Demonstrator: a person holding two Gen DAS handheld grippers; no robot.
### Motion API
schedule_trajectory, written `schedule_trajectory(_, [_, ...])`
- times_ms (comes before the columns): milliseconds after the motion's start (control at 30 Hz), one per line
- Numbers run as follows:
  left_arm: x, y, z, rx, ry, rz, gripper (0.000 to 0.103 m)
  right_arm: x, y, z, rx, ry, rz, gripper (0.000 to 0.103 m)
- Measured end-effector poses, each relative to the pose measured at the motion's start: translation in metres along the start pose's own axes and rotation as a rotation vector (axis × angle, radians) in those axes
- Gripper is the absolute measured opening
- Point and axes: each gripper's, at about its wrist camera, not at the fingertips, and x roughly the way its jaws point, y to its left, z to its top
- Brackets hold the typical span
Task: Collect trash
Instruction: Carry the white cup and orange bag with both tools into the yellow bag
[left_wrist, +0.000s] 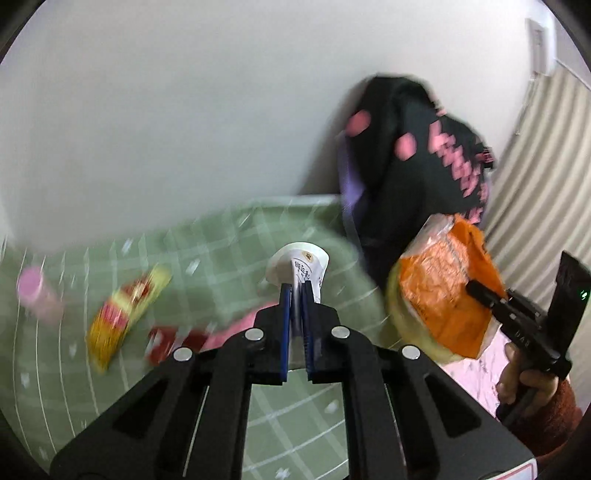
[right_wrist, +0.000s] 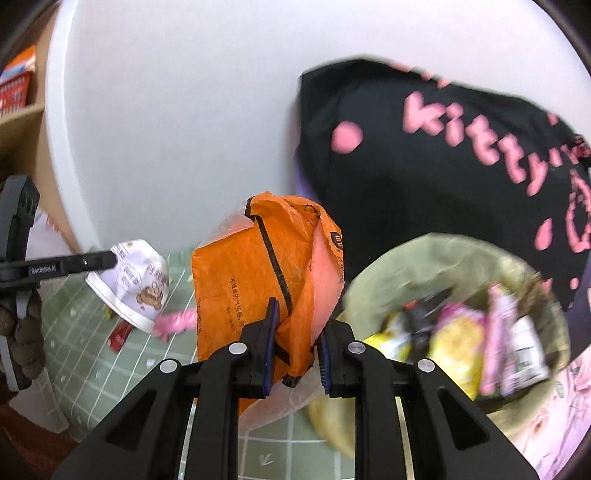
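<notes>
- The step in hand looks like carrying: both tools are loaded and lifted clear of the counter (left_wrist: 74, 398), which wears a green checked cloth.
- The left tool (left_wrist: 295, 291) is narrowed onto a white paper cup (left_wrist: 299, 264), pinching its wall between the blue pads; the cup hangs above the cloth, tilted, its printed side showing in the right wrist view (right_wrist: 136, 284).
- The right tool (right_wrist: 295, 332) is closed on an orange bag (right_wrist: 251, 280), gripping its lower folds; the bag stands up crumpled between the pads, with a clear plastic layer around it.
- The bin (right_wrist: 373, 280), lined in pale green, sits just to the right of the orange bag and already holds mixed wrappers (right_wrist: 461, 343), yellow and pink among them.
- A black bag with pink letters (right_wrist: 424, 166) leans on the wall behind the bin.
- Still lying on the cloth: a yellow and red wrapper (left_wrist: 122, 314), a pink tube (left_wrist: 37, 295), a small red packet (left_wrist: 162, 341) and something pink (right_wrist: 177, 321) beyond the cup.
- Next, in my judgement, the orange bag goes over the bin's mouth and is let go, being nearest; the cup follows from the left.
- The bag is bulky and light, so it should be released well above the heap, not at the rim.
</notes>
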Motion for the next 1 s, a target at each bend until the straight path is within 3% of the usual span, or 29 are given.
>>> schedule_trajectory(233, [-0.004,-0.077,0.067,0.181,-0.109,-0.188,0.006,-0.052,-0.036,0.018,0.04,-0.103,-0.162,0.018])
schedule_trajectory(367, [0.008,-0.124,0.08,0.277,-0.106,-0.269,0.006,-0.075,-0.063,0.021,0.074,-0.119,-0.273,0.018])
schedule_trajectory(533, [0.025,-0.164,0.081,0.365,-0.089,-0.347,0.006,-0.095,-0.091,0.018,0.129,-0.112,-0.351,0.018])
schedule_trajectory(767, [0.054,-0.194,0.086,0.376,-0.055,-0.417,0.006,-0.099,-0.109,0.011,0.142,-0.086,-0.42,0.018])
schedule_trajectory(1000, [0.082,-0.202,0.1,0.283,-0.009,-0.516,0.006,-0.087,-0.131,0.021,0.165,-0.061,-0.429,0.018])
